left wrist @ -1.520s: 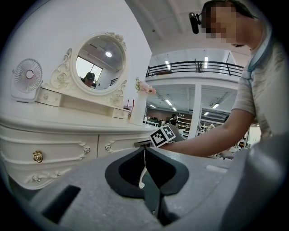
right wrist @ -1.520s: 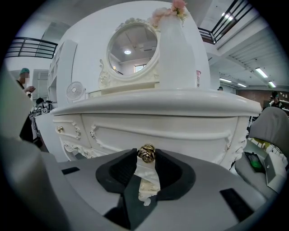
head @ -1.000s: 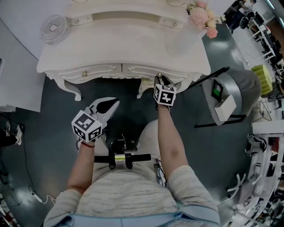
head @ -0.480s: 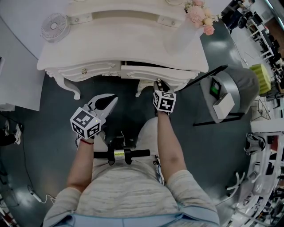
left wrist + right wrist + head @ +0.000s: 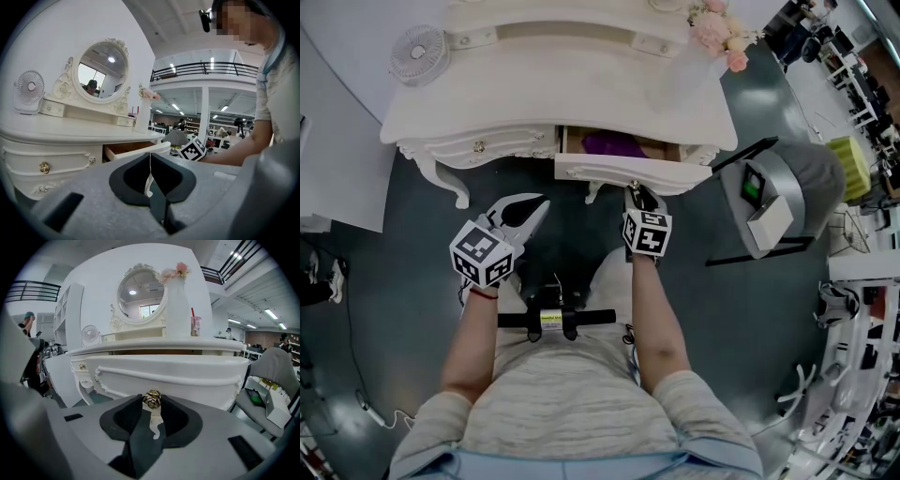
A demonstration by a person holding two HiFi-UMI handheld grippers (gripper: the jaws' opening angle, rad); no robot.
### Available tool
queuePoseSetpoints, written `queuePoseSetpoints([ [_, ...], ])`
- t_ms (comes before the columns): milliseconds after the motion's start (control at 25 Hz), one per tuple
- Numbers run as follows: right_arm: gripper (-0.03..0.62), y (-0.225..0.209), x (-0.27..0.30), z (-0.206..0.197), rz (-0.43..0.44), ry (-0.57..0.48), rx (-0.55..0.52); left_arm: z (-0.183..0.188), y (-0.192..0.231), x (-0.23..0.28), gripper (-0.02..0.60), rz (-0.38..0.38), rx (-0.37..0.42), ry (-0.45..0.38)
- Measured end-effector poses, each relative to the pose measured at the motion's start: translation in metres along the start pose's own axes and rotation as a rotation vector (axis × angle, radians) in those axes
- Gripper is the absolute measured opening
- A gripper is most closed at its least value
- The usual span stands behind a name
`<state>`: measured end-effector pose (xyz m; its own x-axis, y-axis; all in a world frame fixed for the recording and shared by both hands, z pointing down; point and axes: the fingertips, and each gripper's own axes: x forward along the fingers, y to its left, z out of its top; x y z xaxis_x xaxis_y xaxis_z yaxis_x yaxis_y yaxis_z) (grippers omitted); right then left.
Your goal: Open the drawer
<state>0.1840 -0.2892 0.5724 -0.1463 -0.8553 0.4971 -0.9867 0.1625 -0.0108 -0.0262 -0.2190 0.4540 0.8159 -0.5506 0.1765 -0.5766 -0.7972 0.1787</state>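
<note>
The white dressing table point(image 5: 581, 84) has its right drawer point(image 5: 619, 169) pulled partly out, and something purple point(image 5: 614, 143) shows inside. My right gripper point(image 5: 636, 192) is at the middle of the drawer front point(image 5: 178, 373). It is shut on the gold rose-shaped knob point(image 5: 152, 399), which sits between the black pads. My left gripper point(image 5: 542, 202) hangs below the table's left half, apart from it, with its tips together and nothing held. In the left gripper view the gripper point(image 5: 150, 154) faces the open drawer point(image 5: 136, 151) from the side.
The left drawer, with its own gold knob point(image 5: 478, 147), stays closed. On the tabletop are a small fan point(image 5: 420, 54), an oval mirror point(image 5: 102, 70) and a vase of pink flowers point(image 5: 717, 28). A grey chair point(image 5: 787, 197) stands right of the table. Table legs point(image 5: 450, 187) flank the kneehole.
The right drawer has slid out toward me with the right gripper on its knob, uncovering the purple thing inside. The left gripper has stayed where it was.
</note>
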Motion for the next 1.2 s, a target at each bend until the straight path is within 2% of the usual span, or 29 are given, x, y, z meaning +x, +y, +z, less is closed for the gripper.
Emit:
queuePoseSetpoints([
  [1200,0.120,0.015,-0.073,-0.043,0.031,0.035,0.006,0.002,-0.002,0.002,0.015,0.006,0.015,0.000],
])
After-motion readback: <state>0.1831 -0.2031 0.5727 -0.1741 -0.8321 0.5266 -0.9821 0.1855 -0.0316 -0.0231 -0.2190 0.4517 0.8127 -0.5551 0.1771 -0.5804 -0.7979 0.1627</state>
